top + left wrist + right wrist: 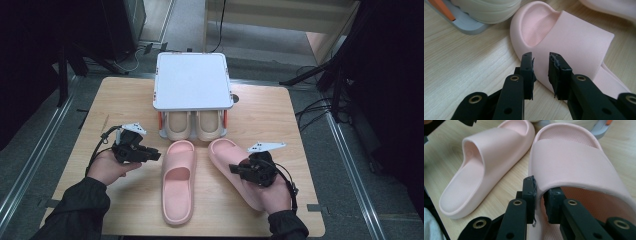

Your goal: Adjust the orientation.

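Two pink slides lie side by side on the wooden table (125,100), toes toward a white rack. My right gripper (232,169) (540,186) is shut on the right pink slide (225,152) (574,162), one jaw outside and one under the near edge of its strap. My left gripper (157,156) (541,58) is open just left of the left pink slide (177,185) (574,42), its tips close to the strap's side, with nothing between them. That left slide (486,152) rests flat on the table.
The white rack (192,80) stands at the table's far middle, with a pair of cream slides (179,126) (486,10) tucked under its top on a grey base (466,25). Bare wood lies to the left and right of the slides. Dark stands and cables ring the table.
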Tool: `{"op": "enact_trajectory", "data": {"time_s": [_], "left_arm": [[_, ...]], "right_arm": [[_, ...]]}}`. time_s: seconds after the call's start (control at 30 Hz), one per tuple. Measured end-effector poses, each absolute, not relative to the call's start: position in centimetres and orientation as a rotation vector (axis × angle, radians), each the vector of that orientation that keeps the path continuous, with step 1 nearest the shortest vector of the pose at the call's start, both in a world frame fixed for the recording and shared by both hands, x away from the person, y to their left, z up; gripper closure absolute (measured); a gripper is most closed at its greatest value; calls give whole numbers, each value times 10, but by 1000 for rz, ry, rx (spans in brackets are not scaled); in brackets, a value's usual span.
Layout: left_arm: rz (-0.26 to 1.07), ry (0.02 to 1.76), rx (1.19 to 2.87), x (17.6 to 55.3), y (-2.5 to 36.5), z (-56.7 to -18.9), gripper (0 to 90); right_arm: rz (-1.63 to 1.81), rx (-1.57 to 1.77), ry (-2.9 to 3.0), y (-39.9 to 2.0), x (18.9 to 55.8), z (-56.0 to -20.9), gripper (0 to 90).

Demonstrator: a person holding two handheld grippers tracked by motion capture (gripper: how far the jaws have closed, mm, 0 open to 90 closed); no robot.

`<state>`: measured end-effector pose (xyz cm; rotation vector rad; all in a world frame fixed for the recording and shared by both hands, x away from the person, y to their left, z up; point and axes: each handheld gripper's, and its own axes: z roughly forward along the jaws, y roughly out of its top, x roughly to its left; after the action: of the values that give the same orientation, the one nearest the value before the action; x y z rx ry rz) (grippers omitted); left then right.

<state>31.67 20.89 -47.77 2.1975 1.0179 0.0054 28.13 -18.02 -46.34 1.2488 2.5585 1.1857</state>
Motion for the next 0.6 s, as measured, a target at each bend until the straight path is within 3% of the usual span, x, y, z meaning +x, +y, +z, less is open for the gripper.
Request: {"op": "enact_trajectory", "data": {"time_s": [0.6], "left_arm": [[-17,1002,2226,317,202,-482,709]], "right_arm": [[1082,1242,2605,-142,278,-487,800]]}}
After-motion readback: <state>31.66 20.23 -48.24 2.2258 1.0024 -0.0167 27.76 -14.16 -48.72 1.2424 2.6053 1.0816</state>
